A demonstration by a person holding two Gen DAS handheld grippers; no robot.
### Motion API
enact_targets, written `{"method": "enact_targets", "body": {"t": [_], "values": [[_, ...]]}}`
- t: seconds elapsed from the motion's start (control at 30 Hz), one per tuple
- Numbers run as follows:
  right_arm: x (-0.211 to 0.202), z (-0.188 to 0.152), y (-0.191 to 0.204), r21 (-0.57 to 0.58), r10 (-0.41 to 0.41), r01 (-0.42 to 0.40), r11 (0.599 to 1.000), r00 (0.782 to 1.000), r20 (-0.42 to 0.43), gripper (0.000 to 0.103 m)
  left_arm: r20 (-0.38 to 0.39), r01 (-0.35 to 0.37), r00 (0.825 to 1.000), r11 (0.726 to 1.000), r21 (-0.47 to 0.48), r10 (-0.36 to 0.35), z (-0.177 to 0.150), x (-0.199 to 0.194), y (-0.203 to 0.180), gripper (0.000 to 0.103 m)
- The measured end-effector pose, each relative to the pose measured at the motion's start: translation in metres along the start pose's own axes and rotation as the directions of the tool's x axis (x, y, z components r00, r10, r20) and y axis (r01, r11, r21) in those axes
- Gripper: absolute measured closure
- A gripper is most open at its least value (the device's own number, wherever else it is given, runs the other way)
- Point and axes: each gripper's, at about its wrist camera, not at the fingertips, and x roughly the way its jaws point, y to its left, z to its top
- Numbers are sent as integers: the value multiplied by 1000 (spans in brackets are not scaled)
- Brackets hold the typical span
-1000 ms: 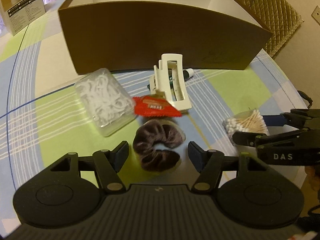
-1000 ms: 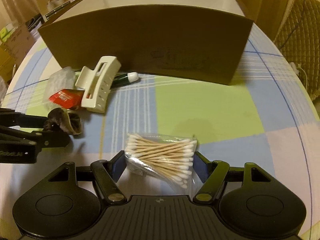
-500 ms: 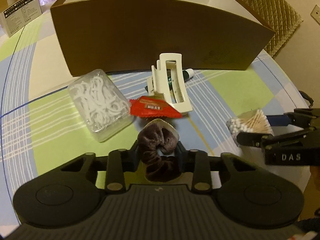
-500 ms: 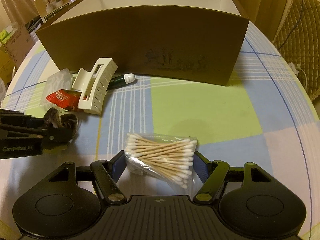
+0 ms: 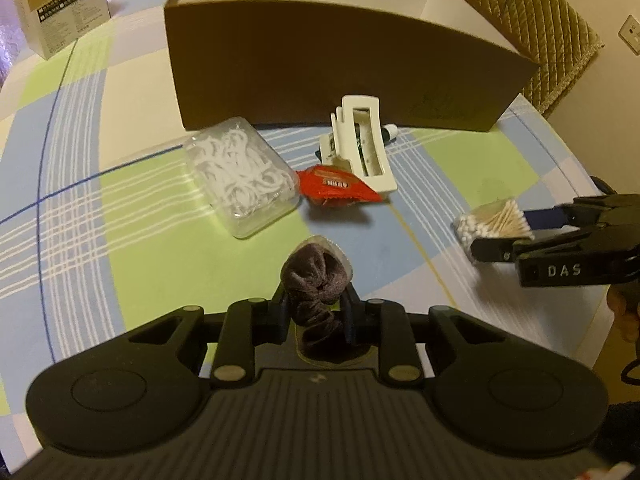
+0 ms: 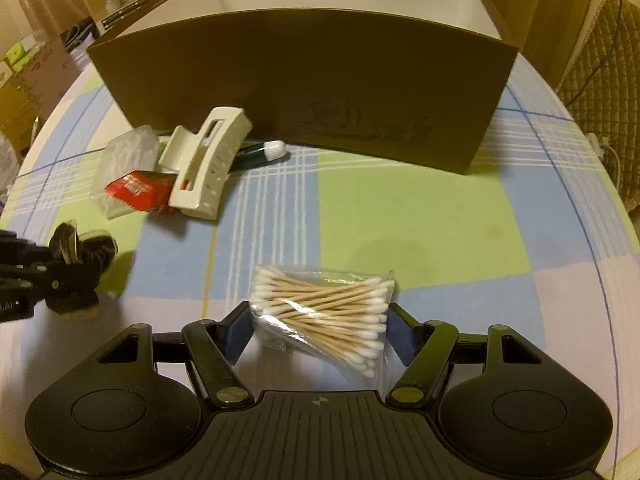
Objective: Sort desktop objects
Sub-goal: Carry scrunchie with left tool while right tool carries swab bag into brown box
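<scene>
My left gripper (image 5: 316,308) is shut on a brown velvet scrunchie (image 5: 316,276) and holds it just above the checked tablecloth; in the right wrist view the scrunchie (image 6: 96,252) casts a shadow at the far left. My right gripper (image 6: 320,332) is open, its blue pads flanking a clear bag of cotton swabs (image 6: 320,304) that lies on the cloth. In the left wrist view the bag (image 5: 492,220) sits between the right gripper's (image 5: 504,232) fingers. A large brown cardboard box (image 5: 340,60), open on top, stands behind everything.
In front of the box lie a white hair claw clip (image 5: 362,140), a red sachet (image 5: 336,188), a clear case of white floss picks (image 5: 240,176) and a green tube with a white cap (image 6: 260,152). A printed carton (image 5: 60,0) stands far left. A quilted chair (image 5: 540,20) is beyond the table's right edge.
My left gripper has closed on the scrunchie and raised it off the cloth, pulling back from the clip and sachet. The right gripper stays open around the swab bag.
</scene>
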Motion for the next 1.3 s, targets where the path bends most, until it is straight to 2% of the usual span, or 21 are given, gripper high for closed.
{"method": "enact_targets", "body": {"t": [0.27,0.6,0.7,1.0,1.3], "values": [[-18,9,9,-14,46,-46,999,999,14,36,60,2,998,1000,5,-2,12,-21,0,82],[-61,39,16,-39,96,-92,995,986,136,36,150,33,988,999,19,-36,34,-41,-10,82],[-68,52,17,-45,109,-103,994,980,167,36,184,52,982,999,12,-53,47,-47,-12,82],[-74,100,14,-49,103,-94,994,962,253,36,281,22,959,999,31,-30,99,-55,-10,82],[-66,139,14,-68,98,-82,994,954,283,36,311,-15,950,999,38,2,145,-49,2,82]]}}
